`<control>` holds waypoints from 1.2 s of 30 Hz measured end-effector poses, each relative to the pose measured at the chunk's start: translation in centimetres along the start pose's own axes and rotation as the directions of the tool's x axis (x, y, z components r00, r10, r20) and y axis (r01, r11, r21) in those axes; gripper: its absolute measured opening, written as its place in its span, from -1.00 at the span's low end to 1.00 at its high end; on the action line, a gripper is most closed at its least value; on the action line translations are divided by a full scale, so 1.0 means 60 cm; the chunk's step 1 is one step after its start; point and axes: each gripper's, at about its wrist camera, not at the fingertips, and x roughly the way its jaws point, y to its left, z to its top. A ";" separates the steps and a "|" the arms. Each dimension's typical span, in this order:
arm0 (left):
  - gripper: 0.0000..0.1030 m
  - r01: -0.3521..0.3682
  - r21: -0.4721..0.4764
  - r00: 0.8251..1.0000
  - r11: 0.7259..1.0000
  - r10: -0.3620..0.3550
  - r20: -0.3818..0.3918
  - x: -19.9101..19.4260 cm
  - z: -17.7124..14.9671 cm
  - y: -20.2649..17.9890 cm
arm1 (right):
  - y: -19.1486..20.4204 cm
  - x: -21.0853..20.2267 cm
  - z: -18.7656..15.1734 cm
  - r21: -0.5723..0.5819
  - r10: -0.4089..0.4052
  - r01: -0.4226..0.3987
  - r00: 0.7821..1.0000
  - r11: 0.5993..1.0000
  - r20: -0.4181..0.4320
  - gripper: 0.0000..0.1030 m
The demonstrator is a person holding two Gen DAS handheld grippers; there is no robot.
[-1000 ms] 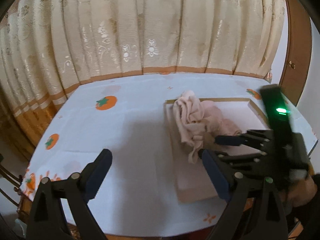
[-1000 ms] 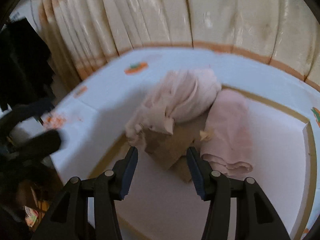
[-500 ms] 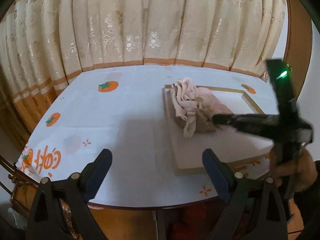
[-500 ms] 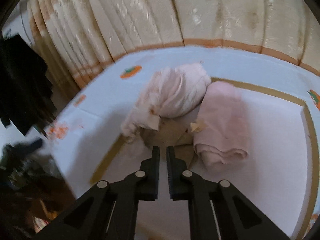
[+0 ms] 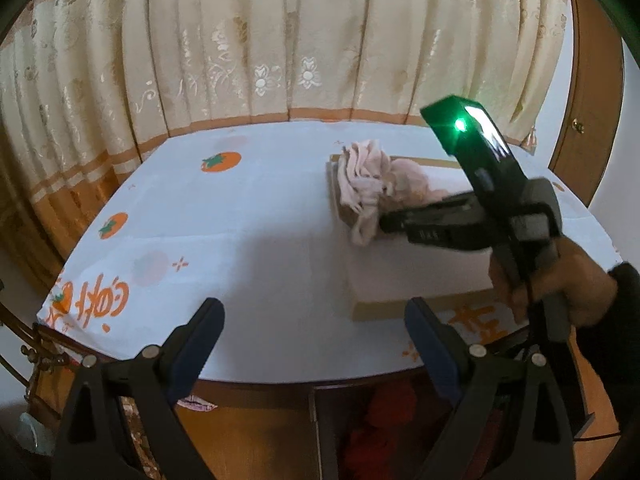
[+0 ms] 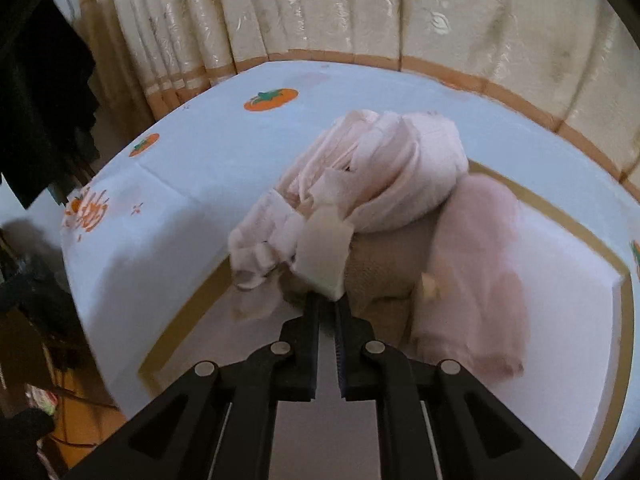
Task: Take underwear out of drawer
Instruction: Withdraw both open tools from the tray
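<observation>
Grippers first, nearest the lenses: left gripper hangs with its jaws spread wide and nothing between them, over the near edge of the table, idle. Right gripper, seen close in its own view, has its jaws drawn together; a second ago they stood apart either side of the garments, so they have just closed, and their tips now sit under a pale label flap at the near edge of the brown garment. Whether fabric is actually pinched cannot be told, since the tips are hidden by the flap. In the left view the same tool reaches in from the right, held by a hand in a dark sleeve. Drawer, a shallow white tray with tan rim, lies on the table, right of centre. Underwear: the bundle sits in the drawer's far-left corner, a light pink bunched piece on top and spilling over the left rim, brown garment beneath, a rosier folded piece to the right. Judgement: grasp stage reached, nothing lifted clear yet; if the grip has caught cloth, a lift out of the drawer follows. Farthest: cream patterned curtain behind the table.
</observation>
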 end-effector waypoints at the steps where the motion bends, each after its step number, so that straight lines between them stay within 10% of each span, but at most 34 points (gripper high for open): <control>1: 0.81 -0.003 -0.009 1.000 1.000 0.003 -0.007 0.002 -0.003 0.006 | 0.000 0.003 0.002 -0.008 -0.001 0.001 1.000 1.000 -0.003 -0.83; 18: 0.81 0.015 -0.042 1.000 0.999 -0.016 -0.024 0.009 -0.018 0.018 | -0.035 -0.061 -0.005 0.099 0.174 -0.193 0.970 0.976 0.170 -0.97; 26: 0.81 0.017 -0.051 1.000 0.999 -0.018 -0.025 0.013 -0.019 0.027 | -0.013 -0.034 0.016 -0.102 0.128 -0.129 0.992 0.986 -0.008 -0.91; 28: 0.81 0.024 -0.058 0.999 0.998 -0.026 -0.028 0.015 -0.017 0.032 | -0.012 -0.032 0.014 -0.114 0.138 -0.140 0.990 0.984 -0.032 -0.50; 29: 0.81 0.029 -0.062 0.999 0.998 -0.031 -0.030 0.017 -0.017 0.033 | -0.010 -0.032 0.012 -0.126 0.140 -0.143 0.990 0.982 -0.032 0.21; 30: 0.81 0.033 -0.064 0.999 0.997 -0.035 -0.032 0.020 -0.015 0.037 | -0.008 -0.035 0.010 -0.140 0.145 -0.148 0.989 0.979 -0.025 0.52; 36: 0.81 0.043 -0.062 0.998 0.997 -0.046 -0.036 0.032 -0.006 0.033 | -0.004 -0.059 0.016 -0.180 0.115 -0.103 0.992 0.978 0.057 0.68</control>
